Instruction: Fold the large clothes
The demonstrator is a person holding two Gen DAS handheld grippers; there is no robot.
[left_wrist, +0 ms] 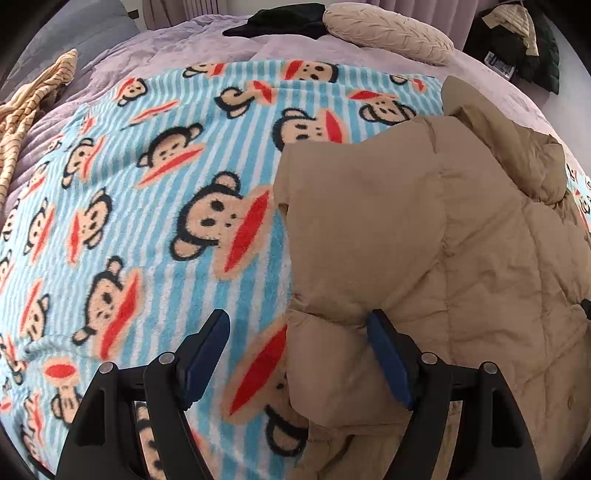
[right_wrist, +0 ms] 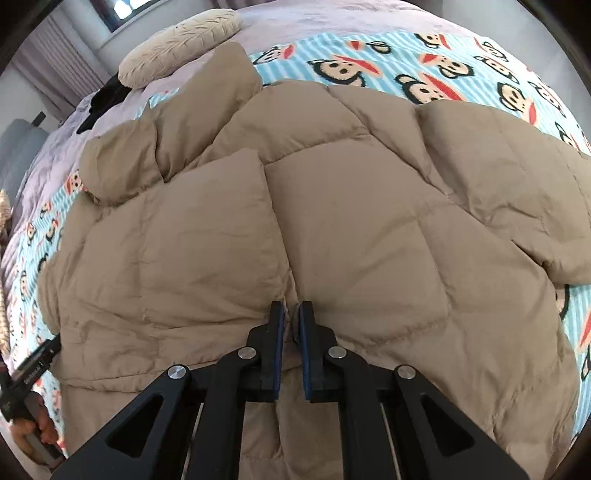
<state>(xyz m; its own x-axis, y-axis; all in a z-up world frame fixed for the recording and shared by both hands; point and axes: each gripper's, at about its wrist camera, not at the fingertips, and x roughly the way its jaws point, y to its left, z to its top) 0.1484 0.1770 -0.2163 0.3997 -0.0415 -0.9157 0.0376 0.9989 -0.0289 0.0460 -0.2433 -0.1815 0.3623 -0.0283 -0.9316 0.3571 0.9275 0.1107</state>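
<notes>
A tan quilted puffer jacket [right_wrist: 332, 221] lies spread on a blue striped monkey-print blanket [left_wrist: 147, 229]. In the left wrist view the jacket [left_wrist: 424, 240] fills the right half, its edge running down the middle. My left gripper [left_wrist: 297, 325] stands open astride that edge, the right finger [left_wrist: 388, 354] against the padding and the left finger [left_wrist: 207, 347] over bare blanket. My right gripper [right_wrist: 291, 314] points down at the jacket's middle seam, its jaws shut on a thin fold of the tan fabric.
The blanket lies on a lilac bedspread [left_wrist: 155, 55]. A beige pillow [left_wrist: 388, 33] and a black garment [left_wrist: 284, 20] are at the far end. There is a striped cloth [left_wrist: 33, 99] at the left and dark coats [left_wrist: 517, 48] at the far right. A hand [right_wrist: 33, 428] shows at lower left.
</notes>
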